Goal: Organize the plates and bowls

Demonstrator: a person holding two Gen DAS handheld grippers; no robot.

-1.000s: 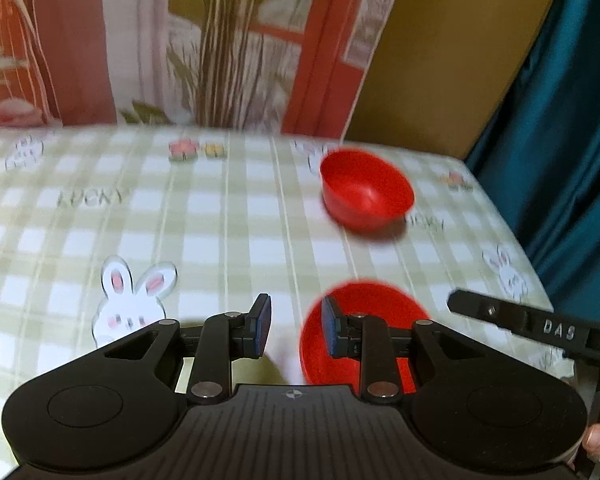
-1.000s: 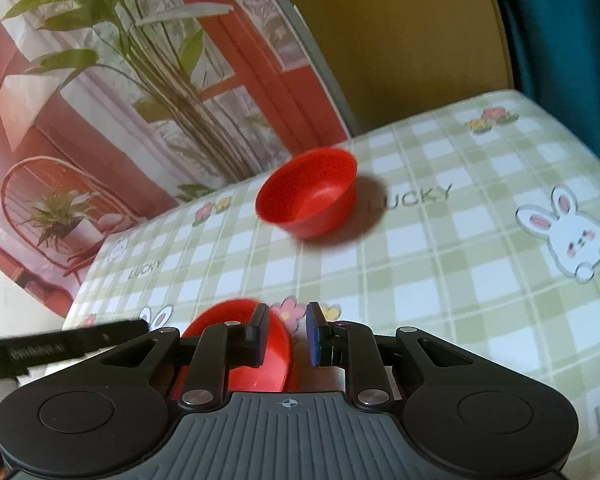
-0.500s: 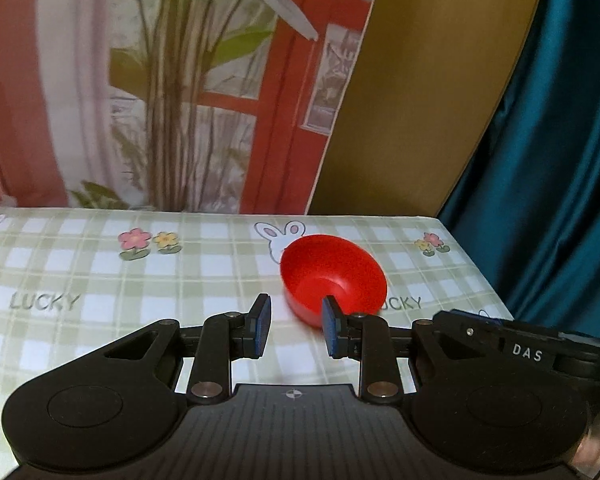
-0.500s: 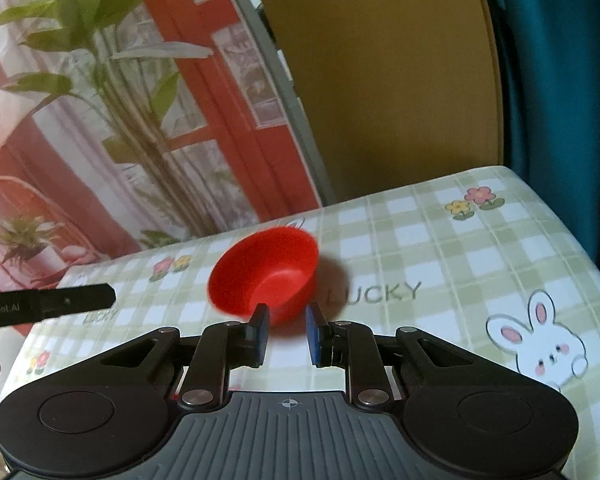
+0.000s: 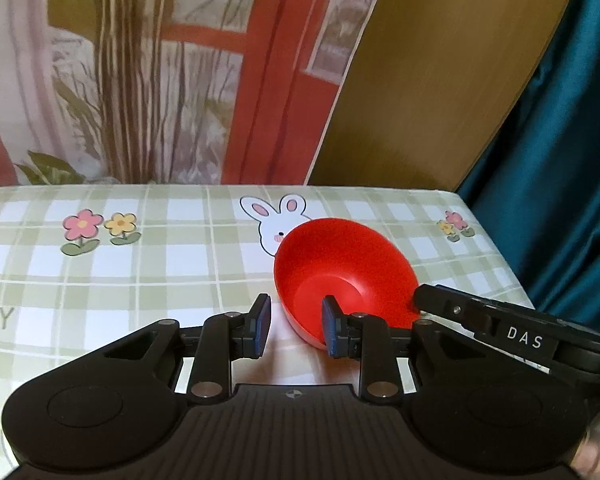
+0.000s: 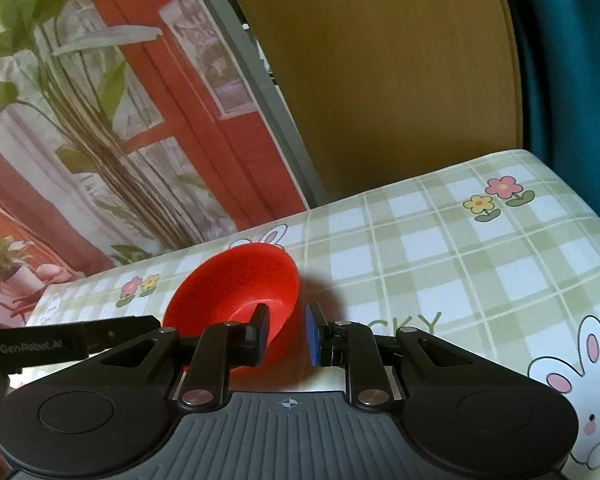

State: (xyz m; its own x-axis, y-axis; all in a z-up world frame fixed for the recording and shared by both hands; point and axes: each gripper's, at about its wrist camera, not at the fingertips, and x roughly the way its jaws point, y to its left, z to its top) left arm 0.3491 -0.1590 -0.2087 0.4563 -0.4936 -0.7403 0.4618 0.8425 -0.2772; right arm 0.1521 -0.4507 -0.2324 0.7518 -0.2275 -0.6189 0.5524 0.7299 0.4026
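We close in on a red bowl (image 5: 346,276) that sits upright on a green-checked tablecloth (image 5: 140,264), toward the far right corner of the table and half over a printed rabbit (image 5: 274,216). Our left gripper (image 5: 296,330) reaches it from one side, its jaws parted with a clear gap and the bowl's near rim standing between them, one pad inside the bowl and the other outside; the pads do not appear to press on the rim. Our right gripper (image 6: 286,334) comes from the opposite side, also parted and straddling the rim in the same way, with nothing clamped. Each tool shows at the edge of the other's view. No plate is in sight here, and behind the table hang a plant-printed backdrop (image 5: 140,72), a wooden panel (image 6: 380,80) and a teal curtain (image 5: 560,140). We judge this the approach to picking up the bowl; the next move, as we read it, calls for one gripper to close squarely on the thin rim while the other keeps clear, then a level lift so the bowl does not tip.
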